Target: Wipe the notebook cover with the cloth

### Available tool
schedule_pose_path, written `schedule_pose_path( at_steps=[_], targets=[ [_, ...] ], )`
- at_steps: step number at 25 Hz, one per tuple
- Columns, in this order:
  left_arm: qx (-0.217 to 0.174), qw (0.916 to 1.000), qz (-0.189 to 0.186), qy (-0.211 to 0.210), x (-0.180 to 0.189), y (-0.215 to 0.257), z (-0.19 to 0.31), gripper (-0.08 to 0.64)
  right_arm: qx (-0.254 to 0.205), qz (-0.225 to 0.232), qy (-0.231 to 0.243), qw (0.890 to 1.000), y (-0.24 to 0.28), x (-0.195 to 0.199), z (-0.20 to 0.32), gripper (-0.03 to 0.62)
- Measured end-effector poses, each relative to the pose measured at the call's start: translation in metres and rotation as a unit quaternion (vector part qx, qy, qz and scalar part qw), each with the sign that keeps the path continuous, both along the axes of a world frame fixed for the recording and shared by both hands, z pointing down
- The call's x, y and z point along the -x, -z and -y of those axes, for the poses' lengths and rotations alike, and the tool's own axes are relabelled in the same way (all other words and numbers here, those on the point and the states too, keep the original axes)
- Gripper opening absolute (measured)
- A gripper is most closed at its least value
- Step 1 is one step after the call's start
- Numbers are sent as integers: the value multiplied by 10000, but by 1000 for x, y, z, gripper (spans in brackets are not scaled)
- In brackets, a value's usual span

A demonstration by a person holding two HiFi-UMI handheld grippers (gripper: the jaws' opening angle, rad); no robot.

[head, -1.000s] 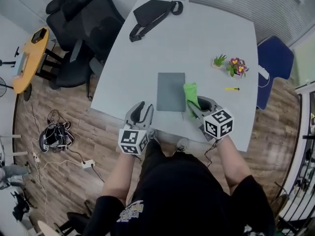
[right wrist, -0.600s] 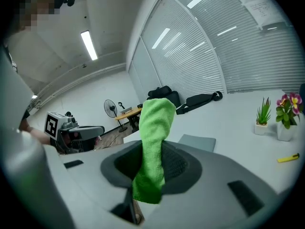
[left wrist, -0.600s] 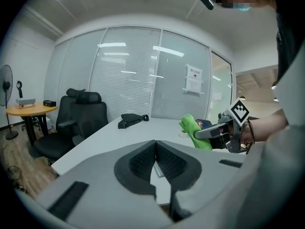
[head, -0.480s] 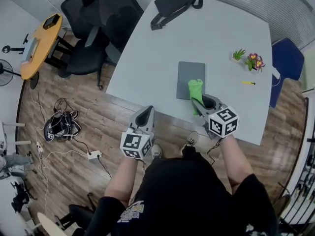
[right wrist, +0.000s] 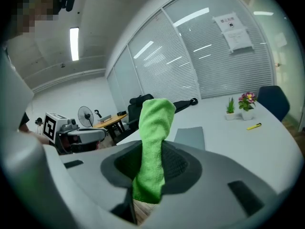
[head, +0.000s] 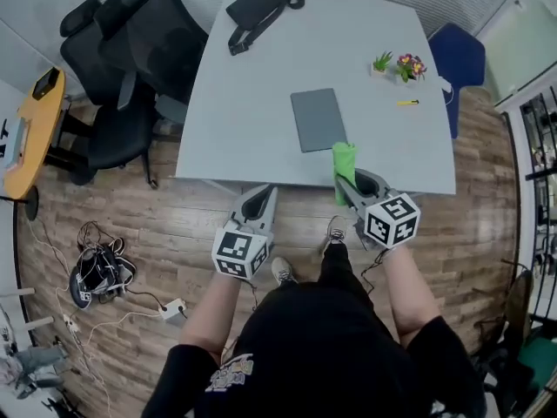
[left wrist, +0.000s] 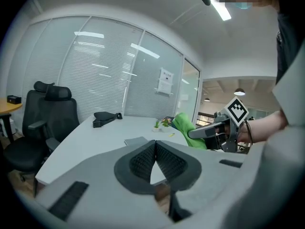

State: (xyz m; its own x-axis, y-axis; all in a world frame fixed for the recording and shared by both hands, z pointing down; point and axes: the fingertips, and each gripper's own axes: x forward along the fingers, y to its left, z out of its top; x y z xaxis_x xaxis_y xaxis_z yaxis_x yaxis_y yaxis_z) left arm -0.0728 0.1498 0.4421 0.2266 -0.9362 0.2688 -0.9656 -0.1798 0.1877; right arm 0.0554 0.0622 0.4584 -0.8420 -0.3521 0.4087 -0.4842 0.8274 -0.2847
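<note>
A grey notebook (head: 318, 118) lies flat near the front middle of the white table (head: 261, 103); it also shows as a grey slab (right wrist: 190, 137) in the right gripper view and as a notebook corner (left wrist: 136, 141) in the left gripper view. My right gripper (head: 342, 184) hangs over the table's front edge, shut on a green cloth (head: 344, 165) that sticks up between its jaws (right wrist: 153, 147). My left gripper (head: 267, 192) is off the table, over the wooden floor, shut with nothing in it (left wrist: 155, 144).
A black bag (head: 257, 11) lies at the table's far end. Two small potted plants (head: 397, 64) and a yellow pen (head: 407, 103) sit at the far right. Black office chairs (head: 130, 50) stand left of the table, a blue chair (head: 457, 59) at its right.
Both grippers have drawn back from the table toward the person. The left gripper's jaws, open a second ago, have shut. The right gripper has kept the green cloth, now off the notebook.
</note>
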Motion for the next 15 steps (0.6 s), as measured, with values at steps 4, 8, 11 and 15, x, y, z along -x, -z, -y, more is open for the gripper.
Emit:
schedule_pose_path(
  at_steps=[4,8,11,15],
  targets=[
    [-72,9991,13,-406,-26,3,-2,6,-60,-76,-514,9986,3,-39,-20,110],
    [-143,9973,-4,-715,-54,11,-9,6,-133,-79,-870,9961,10,-70,-33,110],
    [-149,9967,32,-795,-62,14,-13,6,-213,-3,-962,9951,19,-76,-39,110],
    [-130,9968,20,-786,-72,16,-15,5,-268,76,-945,9951,23,-80,-45,110]
  ],
)
